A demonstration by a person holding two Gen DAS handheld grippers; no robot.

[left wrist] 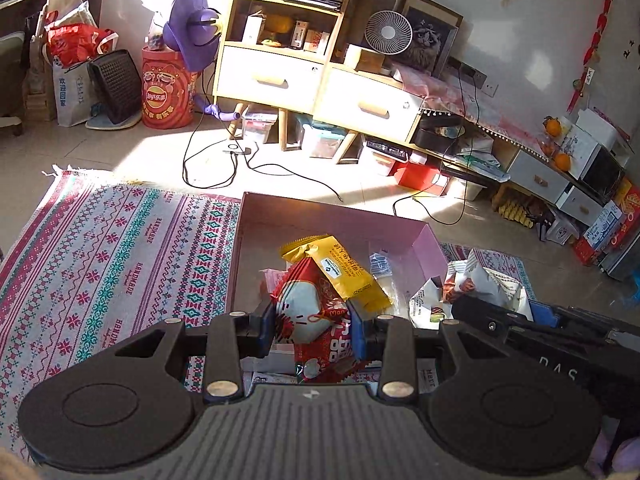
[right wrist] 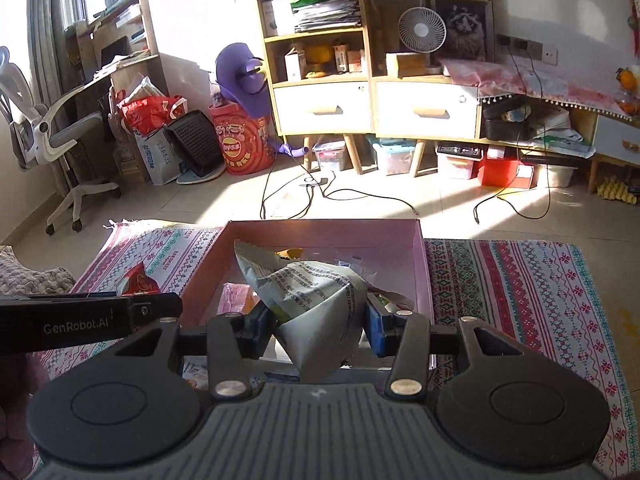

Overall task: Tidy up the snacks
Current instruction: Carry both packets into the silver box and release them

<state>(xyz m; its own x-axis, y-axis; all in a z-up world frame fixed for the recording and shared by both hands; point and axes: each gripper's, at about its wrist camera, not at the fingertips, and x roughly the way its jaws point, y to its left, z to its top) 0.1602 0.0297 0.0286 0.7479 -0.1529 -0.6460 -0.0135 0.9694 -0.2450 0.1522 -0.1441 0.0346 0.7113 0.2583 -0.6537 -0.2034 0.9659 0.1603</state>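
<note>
Left gripper (left wrist: 313, 330): pads pressed on a red packet (left wrist: 316, 320), held above the near edge of the pink box (left wrist: 256, 216); right gripper (right wrist: 318, 326): clamped on a white bag (right wrist: 316, 300), also over the box; the two grippers side by side. Box: on the patterned rug (left wrist: 112, 248); inside, a yellow packet (left wrist: 340, 268) and a few small wrappers, jumbled. Progress, by my reckoning: part done; some snacks boxed, two in hand, neither yet set down; more packets lie under the grippers, count unclear.
</note>
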